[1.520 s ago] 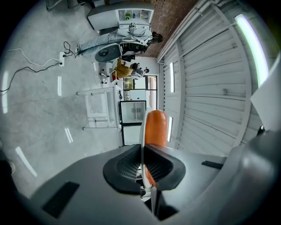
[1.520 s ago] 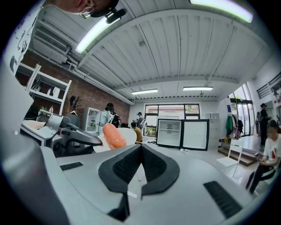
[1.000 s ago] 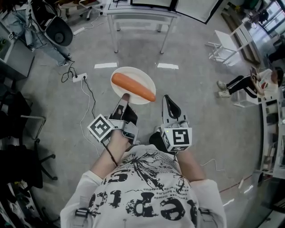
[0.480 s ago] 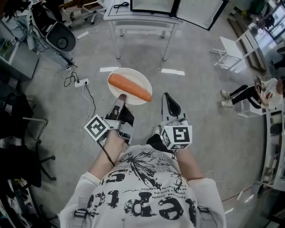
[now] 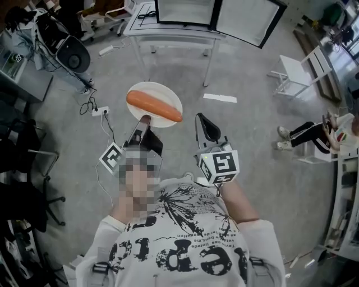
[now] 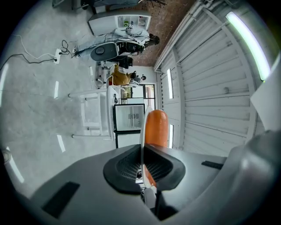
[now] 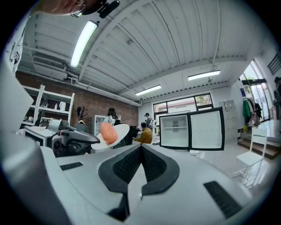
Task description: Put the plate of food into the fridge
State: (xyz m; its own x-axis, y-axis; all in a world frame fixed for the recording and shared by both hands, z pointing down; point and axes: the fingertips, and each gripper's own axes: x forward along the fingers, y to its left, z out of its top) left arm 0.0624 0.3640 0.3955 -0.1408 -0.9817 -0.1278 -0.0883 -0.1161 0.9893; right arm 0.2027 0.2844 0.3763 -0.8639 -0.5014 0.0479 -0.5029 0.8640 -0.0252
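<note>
A white plate (image 5: 159, 92) carries a long orange piece of food (image 5: 153, 106) and hangs level above the floor. My left gripper (image 5: 145, 119) is shut on the plate's near rim; in the left gripper view the plate (image 6: 142, 132) shows edge-on between the pads, with the food (image 6: 156, 127) beside it. My right gripper (image 5: 206, 125) is shut and empty, to the right of the plate. The small fridge (image 5: 185, 11) stands ahead with its door (image 5: 247, 19) swung open. The right gripper view also shows the fridge (image 7: 174, 130), the plate (image 7: 118, 130) and the food (image 7: 107, 133).
The fridge stands on a white table (image 5: 143, 28). A white chair (image 5: 294, 70) and a seated person (image 5: 314, 132) are to the right. A power strip with cables (image 5: 96, 107) lies on the floor at left, near a round black device (image 5: 73, 46).
The view has moved forward across the floor: table and fridge have come nearer and the open fridge now shows at the top. Both grippers kept their pose, the plate still held.
</note>
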